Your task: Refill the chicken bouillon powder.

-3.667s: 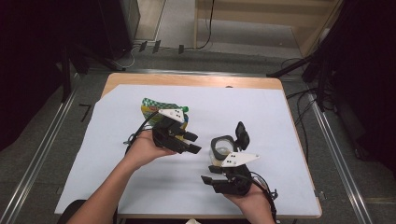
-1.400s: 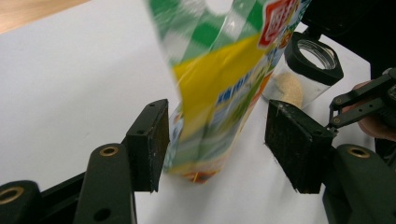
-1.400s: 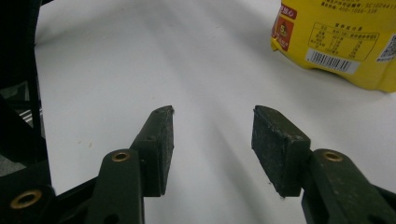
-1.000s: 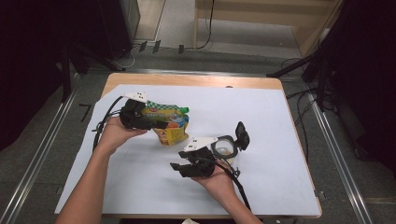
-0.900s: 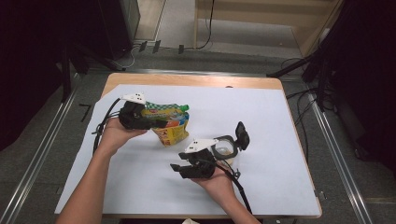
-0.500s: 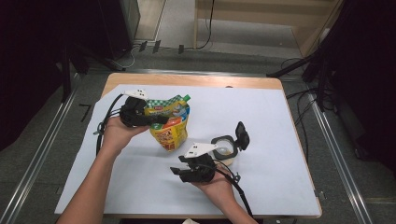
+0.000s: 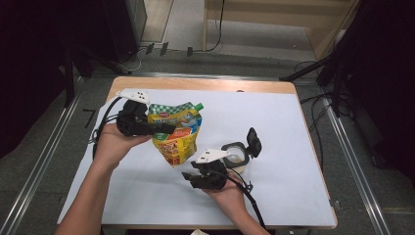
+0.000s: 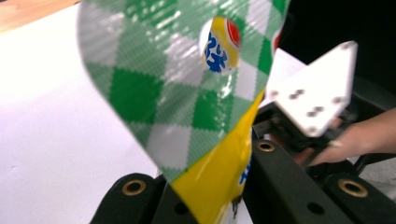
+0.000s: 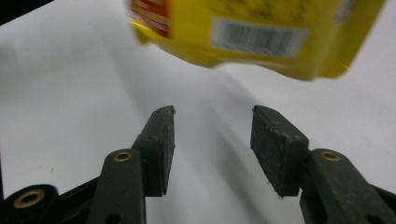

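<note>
In the high view we hold the yellow and green checked plastic refill pouch (image 7: 177,133) left of the frame's centre, pinched at its upper left edge by our left gripper (image 7: 164,128), whose jaws have just closed tight on the pouch's checked top; the pouch hangs tilted, its green cap (image 7: 198,105) toward the upper right and its lower end just above the white table cover (image 7: 293,147). In the left gripper view the pouch's checked edge (image 8: 187,93) runs down between the black jaws at the bottom of the frame. Our right gripper (image 7: 188,178) sits below the centre, jaws about half open with nothing between them, pointing toward the pouch's bottom, which fills the top of the right gripper view (image 9: 261,32). Just right of that gripper stands a small clear round container with an open black flip lid (image 7: 240,154).
</note>
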`<state>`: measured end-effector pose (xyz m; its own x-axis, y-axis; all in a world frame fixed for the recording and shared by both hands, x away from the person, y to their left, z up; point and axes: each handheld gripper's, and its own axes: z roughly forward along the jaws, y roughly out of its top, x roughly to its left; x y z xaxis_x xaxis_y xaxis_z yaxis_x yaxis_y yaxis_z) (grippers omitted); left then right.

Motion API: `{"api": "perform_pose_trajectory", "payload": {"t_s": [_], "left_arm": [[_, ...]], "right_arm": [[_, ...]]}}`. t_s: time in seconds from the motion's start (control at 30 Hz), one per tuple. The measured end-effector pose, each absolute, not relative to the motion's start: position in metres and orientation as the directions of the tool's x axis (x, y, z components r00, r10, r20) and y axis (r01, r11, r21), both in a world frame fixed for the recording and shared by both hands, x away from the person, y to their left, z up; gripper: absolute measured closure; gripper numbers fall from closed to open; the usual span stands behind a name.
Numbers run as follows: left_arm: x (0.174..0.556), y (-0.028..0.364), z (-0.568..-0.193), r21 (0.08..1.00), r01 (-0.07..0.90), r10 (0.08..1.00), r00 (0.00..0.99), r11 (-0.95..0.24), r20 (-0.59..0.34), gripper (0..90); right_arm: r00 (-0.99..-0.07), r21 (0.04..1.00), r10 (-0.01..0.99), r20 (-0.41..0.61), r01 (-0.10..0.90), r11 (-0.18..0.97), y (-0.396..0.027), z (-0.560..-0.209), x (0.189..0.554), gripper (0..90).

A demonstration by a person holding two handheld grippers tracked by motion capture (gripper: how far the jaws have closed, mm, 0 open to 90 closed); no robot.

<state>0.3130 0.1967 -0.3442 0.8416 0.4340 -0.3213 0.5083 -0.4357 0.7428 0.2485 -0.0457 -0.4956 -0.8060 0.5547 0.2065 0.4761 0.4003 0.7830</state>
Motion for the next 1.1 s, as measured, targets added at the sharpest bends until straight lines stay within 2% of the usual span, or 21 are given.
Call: {"api": "perform_pose_trajectory", "payload": {"t_s": [0.23,0.37,0.5,0.67,0.7,0.77,1.0,1.1], "left_arm": [[0.300,0.194,-0.329,0.743,0.494,0.387,0.859,-0.452,-0.336,90.0],[0.294,0.192,-0.326,0.735,0.498,0.359,0.862,-0.461,-0.359,90.0],[0.293,0.189,-0.324,0.729,0.511,0.324,0.858,-0.456,-0.399,90.0],[0.298,0.184,-0.335,0.696,0.542,0.361,0.838,-0.470,-0.409,90.0],[0.299,0.183,-0.336,0.692,0.549,0.358,0.834,-0.468,-0.420,90.0],[0.300,0.180,-0.339,0.700,0.554,0.350,0.831,-0.452,-0.432,90.0],[0.297,0.166,-0.341,0.702,0.563,0.401,0.820,-0.437,-0.408,82.5],[0.298,0.157,-0.346,0.681,0.573,0.426,0.812,-0.456,-0.399,76.0]], "right_arm": [[-0.773,0.793,0.600,0.208,0.492,0.358,-0.046,-0.496,0.252,52.3],[-0.760,0.804,0.616,0.207,0.491,0.336,-0.046,-0.496,0.253,59.2],[-0.753,0.812,0.626,0.205,0.487,0.320,-0.045,-0.497,0.253,61.4],[-0.796,0.864,0.589,0.143,0.390,0.318,-0.042,-0.493,0.242,64.1],[-0.802,0.866,0.594,0.070,0.345,0.363,-0.038,-0.491,0.238,60.1],[-0.813,0.873,0.582,0.022,0.300,0.385,-0.036,-0.490,0.233,60.1],[-0.833,0.880,0.552,0.035,0.288,0.378,-0.034,-0.485,0.227,60.1],[-0.836,0.874,0.544,0.072,0.316,0.370,-0.035,-0.483,0.226,59.8]]}}
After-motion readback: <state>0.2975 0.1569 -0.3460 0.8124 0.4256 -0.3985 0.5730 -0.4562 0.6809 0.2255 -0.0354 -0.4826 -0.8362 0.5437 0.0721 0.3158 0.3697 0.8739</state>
